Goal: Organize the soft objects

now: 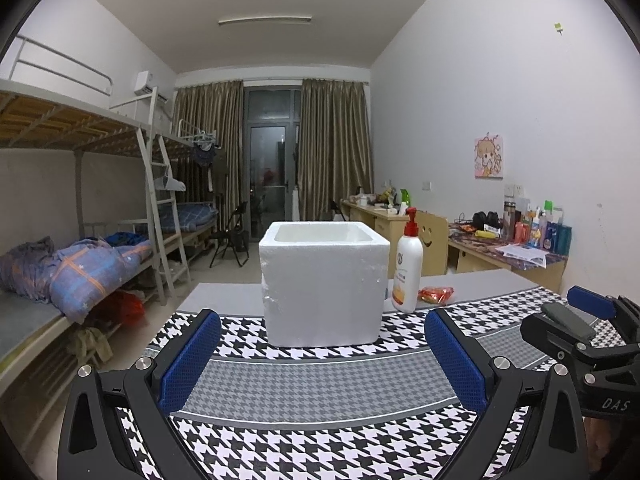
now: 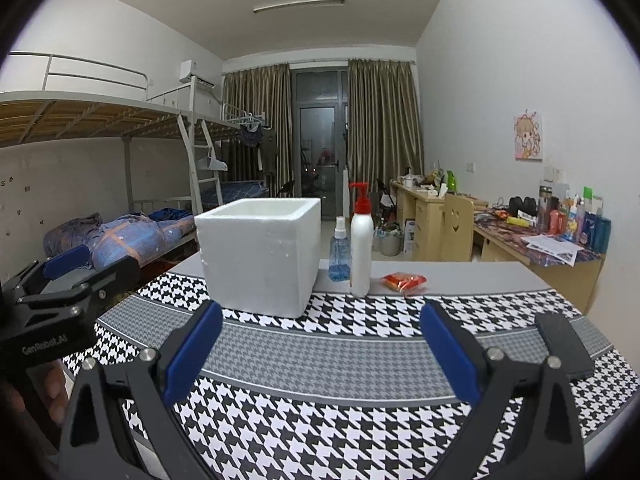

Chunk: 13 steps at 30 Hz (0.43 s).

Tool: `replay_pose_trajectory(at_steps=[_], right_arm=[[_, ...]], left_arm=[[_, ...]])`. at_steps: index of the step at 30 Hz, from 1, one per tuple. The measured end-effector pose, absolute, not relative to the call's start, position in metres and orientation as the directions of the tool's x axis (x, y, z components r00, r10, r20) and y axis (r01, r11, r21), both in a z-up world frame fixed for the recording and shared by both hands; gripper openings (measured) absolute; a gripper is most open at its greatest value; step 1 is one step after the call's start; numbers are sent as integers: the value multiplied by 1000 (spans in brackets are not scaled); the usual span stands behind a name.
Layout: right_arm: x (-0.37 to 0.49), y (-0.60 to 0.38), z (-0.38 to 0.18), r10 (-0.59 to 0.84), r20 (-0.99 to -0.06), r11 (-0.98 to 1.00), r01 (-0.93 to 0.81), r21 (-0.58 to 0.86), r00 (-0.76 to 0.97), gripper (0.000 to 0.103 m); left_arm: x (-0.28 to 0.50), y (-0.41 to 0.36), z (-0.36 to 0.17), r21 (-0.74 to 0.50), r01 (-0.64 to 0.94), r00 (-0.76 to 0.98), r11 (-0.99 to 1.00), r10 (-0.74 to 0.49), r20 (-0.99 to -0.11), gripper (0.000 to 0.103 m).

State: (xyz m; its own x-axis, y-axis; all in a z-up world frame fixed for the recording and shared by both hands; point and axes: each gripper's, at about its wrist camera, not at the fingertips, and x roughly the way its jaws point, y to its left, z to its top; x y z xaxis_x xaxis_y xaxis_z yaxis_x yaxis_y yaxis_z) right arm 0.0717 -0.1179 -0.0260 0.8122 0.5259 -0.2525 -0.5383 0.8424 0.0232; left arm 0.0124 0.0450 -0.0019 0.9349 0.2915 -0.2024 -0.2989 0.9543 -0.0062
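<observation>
Both grippers held apart and empty over the houndstooth cloth, facing a white foam box.

The left gripper (image 1: 322, 354) and right gripper (image 2: 320, 354) both have their blue-padded jaws spread wide, grasping nothing; the foam box (image 2: 260, 254) stands upright on the houndstooth cloth (image 2: 340, 420); just to its right stand a small blue spray bottle (image 2: 340, 254) and a white pump bottle (image 2: 361, 248) (red pump head); a red packet (image 2: 404, 282) lies beside them; a dark phone (image 2: 564, 344) rests at the cloth's right edge.

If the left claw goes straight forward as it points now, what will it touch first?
Most likely the white foam box, which stands on the houndstooth cloth directly ahead between the open fingers of the left claw. Only bare cloth lies before it, though depth is hard to judge.
</observation>
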Motion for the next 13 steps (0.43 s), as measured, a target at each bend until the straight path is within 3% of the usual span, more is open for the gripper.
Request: replay_pose_trajectory(at_steps=[13], right_arm=[[73,-118,-29,528,-264,841,-540,31,807,101]], left_arm=[[13,45,-5,-8,-300,932,954,291,-216,102]])
